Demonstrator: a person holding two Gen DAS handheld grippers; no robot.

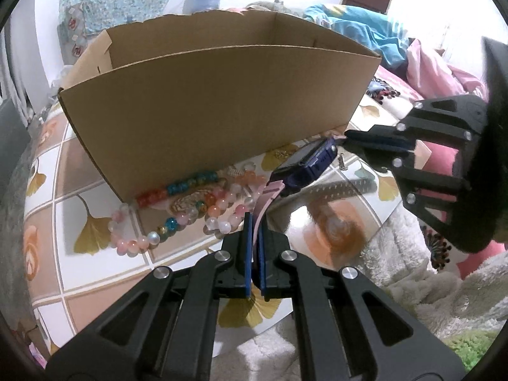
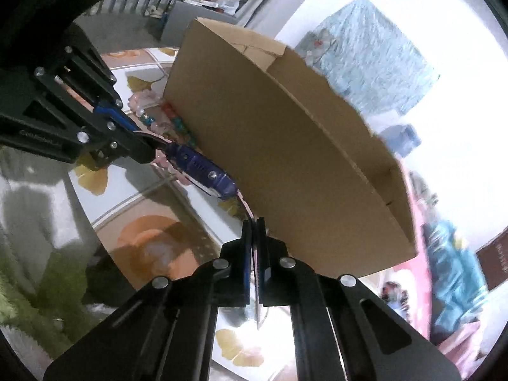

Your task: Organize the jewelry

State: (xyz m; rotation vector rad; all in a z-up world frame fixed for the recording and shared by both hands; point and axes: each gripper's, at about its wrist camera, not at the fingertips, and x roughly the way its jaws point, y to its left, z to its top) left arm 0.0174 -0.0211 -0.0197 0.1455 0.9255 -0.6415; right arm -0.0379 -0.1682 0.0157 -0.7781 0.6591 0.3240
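Across the upper half of the left wrist view stands the cardboard box [image 1: 216,101], open-topped, its long near wall running from nine o'clock to three o'clock and its base resting on the ginkgo-patterned table [image 1: 79,171]. Room between that wall and the table's near edge is narrow; the table ends at four o'clock, where a fluffy white blanket [image 1: 409,254] begins. At the foot of the box, around seven o'clock from its centre, lie the bead bracelets [image 1: 177,212], a loose heap of pink, white, orange and teal beads touching the cardboard. Just beside them, toward three o'clock, the watch [image 1: 309,166] hangs above the tabletop: a dark blue case with a pale pink strap on each side. The left gripper [image 1: 254,225] is clenched on one strap end, its blue pads pressed flat against the pink band. The right gripper [image 1: 349,135] comes in from three o'clock and is clamped on the opposite strap end, close to the box's lower corner. Seen from the right wrist, the watch [image 2: 200,168] stretches between both tongs, close alongside the box wall [image 2: 285,165].
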